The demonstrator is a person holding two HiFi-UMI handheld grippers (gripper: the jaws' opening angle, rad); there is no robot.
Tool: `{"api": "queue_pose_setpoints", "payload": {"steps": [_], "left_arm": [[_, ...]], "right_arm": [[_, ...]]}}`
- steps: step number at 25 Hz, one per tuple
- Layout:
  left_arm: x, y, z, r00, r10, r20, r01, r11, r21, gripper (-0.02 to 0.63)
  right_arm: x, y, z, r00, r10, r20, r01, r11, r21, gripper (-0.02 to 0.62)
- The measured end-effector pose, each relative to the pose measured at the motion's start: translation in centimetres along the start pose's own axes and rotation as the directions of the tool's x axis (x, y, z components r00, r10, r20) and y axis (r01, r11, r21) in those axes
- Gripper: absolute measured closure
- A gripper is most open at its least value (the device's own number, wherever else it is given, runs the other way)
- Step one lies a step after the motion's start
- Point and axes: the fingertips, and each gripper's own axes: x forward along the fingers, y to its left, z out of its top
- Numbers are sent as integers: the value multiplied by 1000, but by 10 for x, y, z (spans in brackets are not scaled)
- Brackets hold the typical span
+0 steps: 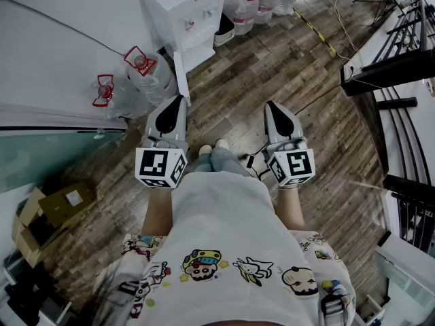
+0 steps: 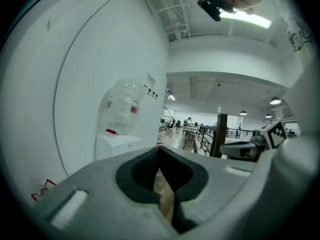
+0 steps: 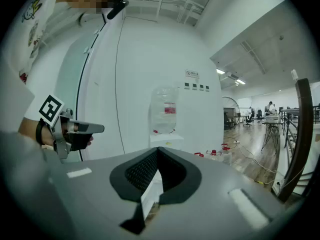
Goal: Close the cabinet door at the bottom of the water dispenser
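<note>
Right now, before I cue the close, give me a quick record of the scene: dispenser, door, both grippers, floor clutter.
dispenser: white water dispenser against the wall, with a bottle on top
cabinet door: cabinet door at the bottom is open, standing out from the front
left gripper: left gripper shut, empty, not at the door
right gripper: right gripper shut, empty, held level with the left
floor: wood floor; spare water bottles lie left of the dispenser; cardboard box is near the person
task state: door not yet closed

The wood-plank floor (image 1: pixel 285 80) carries a white water dispenser (image 1: pixel 178 9), clear water jugs (image 1: pixel 151 75) and a cardboard box (image 1: pixel 64 204).
</note>
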Motion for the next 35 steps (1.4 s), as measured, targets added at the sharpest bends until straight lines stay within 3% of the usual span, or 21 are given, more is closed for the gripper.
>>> {"api": "queue_pose_setpoints", "payload": {"steps": [9, 20, 26, 35], "left_arm": [[-1, 11, -6, 1000, 21, -6, -21, 1000, 10, 606], [13, 29, -6, 999, 45, -6, -45, 999, 10, 590], [48, 37, -4, 997, 72, -21, -71, 997, 17, 560], [132, 32, 7, 993, 115, -37, -114, 993, 20, 531]], "right_arm": [[4, -6, 3, 999, -48, 21, 47, 999, 18, 586], [26, -10, 4, 1000, -14, 19, 13, 999, 43, 532], [57, -38, 2, 1000, 13, 15, -14, 998, 65, 497], [106, -113, 9, 998, 68, 9, -69, 993, 94, 470]]}}
